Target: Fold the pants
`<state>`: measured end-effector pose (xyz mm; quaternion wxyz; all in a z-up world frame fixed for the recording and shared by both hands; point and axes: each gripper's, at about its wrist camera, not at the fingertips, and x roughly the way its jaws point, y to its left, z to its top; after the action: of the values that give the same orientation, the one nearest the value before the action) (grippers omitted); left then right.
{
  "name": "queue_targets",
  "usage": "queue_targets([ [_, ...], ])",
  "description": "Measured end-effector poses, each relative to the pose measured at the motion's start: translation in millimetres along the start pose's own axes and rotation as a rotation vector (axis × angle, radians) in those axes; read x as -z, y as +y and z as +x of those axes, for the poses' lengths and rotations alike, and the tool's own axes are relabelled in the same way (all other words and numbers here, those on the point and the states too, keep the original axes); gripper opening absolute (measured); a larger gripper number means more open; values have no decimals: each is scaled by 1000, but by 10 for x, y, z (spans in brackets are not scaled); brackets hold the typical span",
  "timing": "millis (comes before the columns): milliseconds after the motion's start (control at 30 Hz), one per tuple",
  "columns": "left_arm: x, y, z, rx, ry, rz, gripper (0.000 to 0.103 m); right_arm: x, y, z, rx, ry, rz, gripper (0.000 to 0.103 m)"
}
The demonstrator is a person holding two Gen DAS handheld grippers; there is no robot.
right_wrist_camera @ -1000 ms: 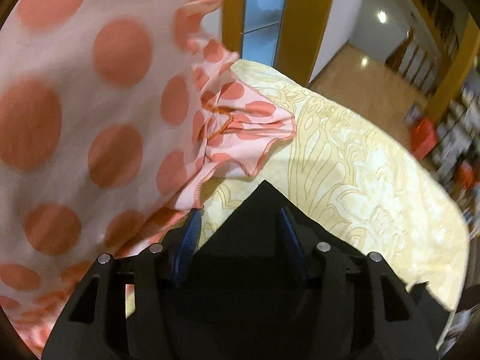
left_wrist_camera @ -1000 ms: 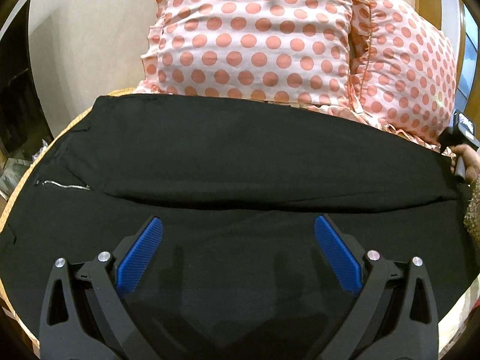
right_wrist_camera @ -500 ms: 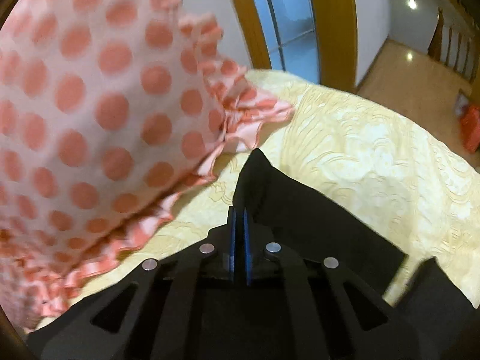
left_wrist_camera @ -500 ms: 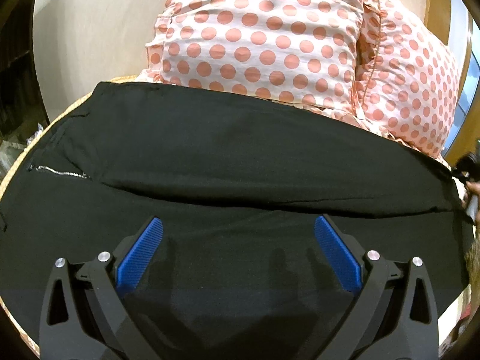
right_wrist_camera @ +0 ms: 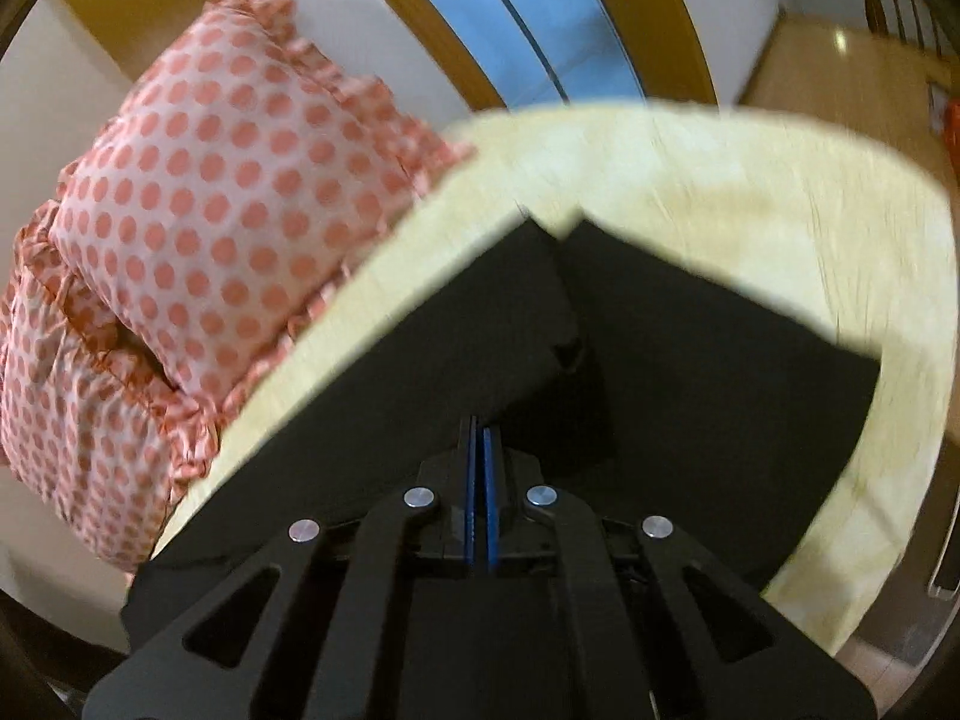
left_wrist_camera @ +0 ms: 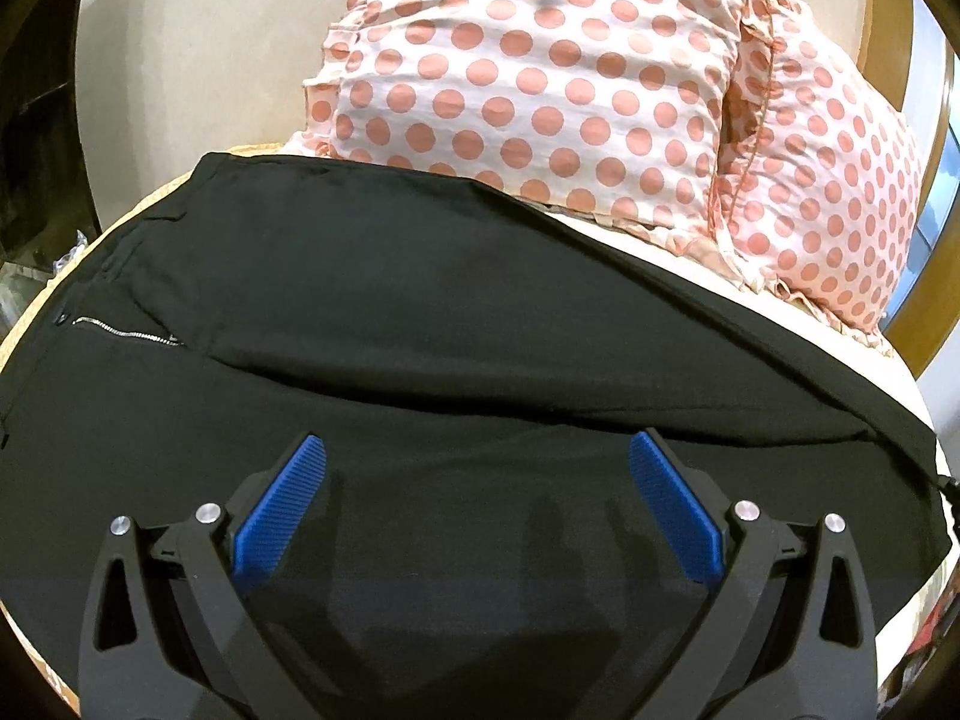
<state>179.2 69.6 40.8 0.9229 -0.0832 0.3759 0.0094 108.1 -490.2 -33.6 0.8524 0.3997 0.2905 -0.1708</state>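
Observation:
Black pants (left_wrist_camera: 420,312) lie spread across a yellow bedspread, folded lengthwise, with a zipper (left_wrist_camera: 126,333) at the left end. My left gripper (left_wrist_camera: 477,450) is open and empty, its blue pads (left_wrist_camera: 282,504) hovering over the near pant leg. My right gripper (right_wrist_camera: 478,429) is shut on the pants' leg end (right_wrist_camera: 456,360) and holds the cloth lifted above the bedspread (right_wrist_camera: 720,180). The second leg's end (right_wrist_camera: 690,348) lies flat beside it.
Two pink polka-dot pillows (left_wrist_camera: 540,72) stand against the wall behind the pants; they also show at the left of the right wrist view (right_wrist_camera: 198,210). A wood-framed glass door (right_wrist_camera: 540,30) and wooden floor lie beyond the bed edge.
My right gripper closed on the leg end and has lifted and pulled it back from the pillows. My left gripper stayed open and shifted slightly left over the pants.

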Motion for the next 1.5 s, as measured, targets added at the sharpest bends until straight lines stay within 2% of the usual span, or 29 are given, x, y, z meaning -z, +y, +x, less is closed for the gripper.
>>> queue_targets([
  [200,11,-8,-56,-16,-35,12,101,-50,-105,109,-72,26,115,5],
  [233,11,5,-70,-15,-42,7,101,-42,-138,118,-82,33,132,10],
  [333,13,36,-100,-15,-58,-8,101,21,-241,163,-154,55,217,34],
  [400,13,43,-125,-18,-65,-9,101,38,-254,133,-164,34,229,34],
  [533,0,36,-156,-12,-68,-12,101,29,-171,165,-136,-1,203,30],
  [633,-37,39,-225,-11,-75,-10,101,-3,-184,295,-158,23,212,3],
  [767,-155,110,-361,-35,-92,18,101,-102,-257,63,-295,-41,218,3],
  [867,-328,299,-418,20,-95,-11,101,-193,-318,-334,-404,-108,201,3],
  [933,-466,460,-433,74,-101,-59,101,-197,-407,-513,-422,-133,203,2],
  [1033,-703,663,-368,73,-84,-131,101,-159,-603,-639,-380,-138,212,3],
  [1133,-987,799,-186,67,-71,-177,101,-114,-762,-576,-342,-117,234,3],
  [1233,-1286,872,164,94,-1,-221,100,-95,-803,-499,-329,-98,247,3],
  [1333,-1507,929,517,100,61,-293,93,-78,-809,-454,-316,-85,242,3],
  [1467,-1738,894,1005,0,163,-282,83,-73,-800,-450,-305,-75,228,3],
  [1500,-1779,883,1134,-47,193,-271,78,-73,-802,-451,-305,-73,227,3],
])
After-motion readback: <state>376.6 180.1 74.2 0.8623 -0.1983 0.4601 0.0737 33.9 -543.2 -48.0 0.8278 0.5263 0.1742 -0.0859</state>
